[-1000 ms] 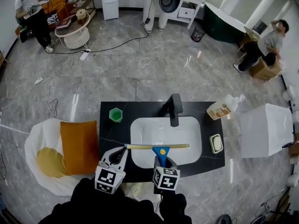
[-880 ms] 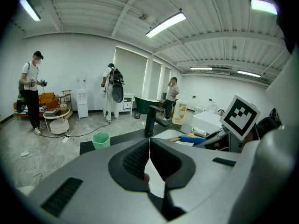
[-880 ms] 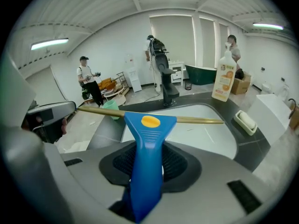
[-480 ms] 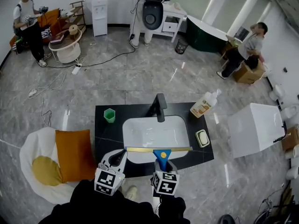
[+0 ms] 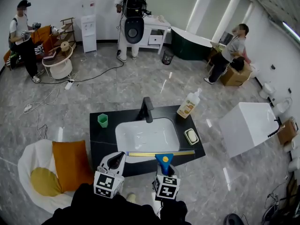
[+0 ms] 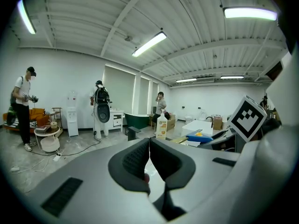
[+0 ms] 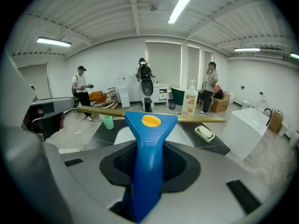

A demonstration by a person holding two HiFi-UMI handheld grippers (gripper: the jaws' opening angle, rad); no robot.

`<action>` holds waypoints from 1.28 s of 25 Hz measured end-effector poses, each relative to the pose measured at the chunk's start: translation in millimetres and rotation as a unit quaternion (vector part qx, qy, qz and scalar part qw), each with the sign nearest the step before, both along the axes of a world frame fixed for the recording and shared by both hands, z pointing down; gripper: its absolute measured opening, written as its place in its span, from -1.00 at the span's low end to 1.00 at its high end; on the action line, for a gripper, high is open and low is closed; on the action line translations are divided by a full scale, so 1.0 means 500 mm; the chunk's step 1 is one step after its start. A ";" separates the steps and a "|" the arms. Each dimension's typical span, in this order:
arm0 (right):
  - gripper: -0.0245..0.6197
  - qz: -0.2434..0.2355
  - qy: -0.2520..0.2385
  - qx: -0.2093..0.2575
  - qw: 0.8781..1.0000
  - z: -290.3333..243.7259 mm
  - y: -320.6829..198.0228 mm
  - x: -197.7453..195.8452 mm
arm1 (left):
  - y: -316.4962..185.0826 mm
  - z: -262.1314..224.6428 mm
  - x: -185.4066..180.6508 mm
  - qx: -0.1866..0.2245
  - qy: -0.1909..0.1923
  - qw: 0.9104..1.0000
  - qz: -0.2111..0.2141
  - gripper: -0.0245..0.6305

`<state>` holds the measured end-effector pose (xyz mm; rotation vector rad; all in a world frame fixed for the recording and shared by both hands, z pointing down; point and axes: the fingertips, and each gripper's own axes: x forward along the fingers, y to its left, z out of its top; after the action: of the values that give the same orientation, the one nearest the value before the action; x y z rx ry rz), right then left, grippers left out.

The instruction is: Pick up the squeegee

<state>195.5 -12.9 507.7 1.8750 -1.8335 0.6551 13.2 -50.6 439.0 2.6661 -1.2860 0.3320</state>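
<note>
Squeegee (image 7: pixel 145 139) — blue handle, brass-coloured blade. The handle's lower end is hidden between the fingers of the right gripper (image 7: pixel 148 164), which clamp it at centre frame with the blade crosswise above. In the head view the blade sits over the near edge of the bench (image 5: pixel 101 144), lower centre — seemingly clear of it, hard to judge. Left gripper (image 6: pixel 149 157): fingers pressed together, nothing between.

We have pulled the squeegee (image 5: pixel 162 157) back from the sink (image 5: pixel 145 137). Before, its gold blade lay across the sink's bowl. Now it hangs at the sink's front rim. Our right gripper (image 5: pixel 164 168) and left gripper (image 5: pixel 117 157) came back from the sink too.
</note>
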 end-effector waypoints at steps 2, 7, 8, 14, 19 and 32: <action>-0.52 0.004 -0.001 0.005 1.000 -0.004 0.027 0.011 | 0.018 -0.006 0.003 0.006 -0.001 1.000 0.000 -0.85; -0.52 0.009 0.002 0.009 1.000 -0.013 0.091 0.038 | 0.070 -0.009 0.009 0.014 -0.005 1.000 -0.005 -0.85; -0.52 0.009 0.003 0.010 1.000 -0.014 0.101 0.041 | 0.078 -0.011 0.008 0.016 -0.006 1.000 -0.007 -0.85; -0.52 0.008 -0.001 0.017 1.000 -0.021 0.161 0.047 | 0.130 -0.003 0.001 0.019 -0.011 1.000 -0.013 -0.85; -0.52 0.009 -0.002 0.026 1.000 -0.031 0.188 0.058 | 0.162 0.003 0.003 0.012 -0.018 1.000 -0.016 -0.85; -0.52 0.002 -0.008 0.030 1.000 -0.027 0.193 0.053 | 0.174 0.002 0.002 0.011 -0.026 0.999 -0.019 -0.85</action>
<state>222.2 83.4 494.2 1.9174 -1.8793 0.6248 14.3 36.3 440.1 2.6636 -1.3607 0.3859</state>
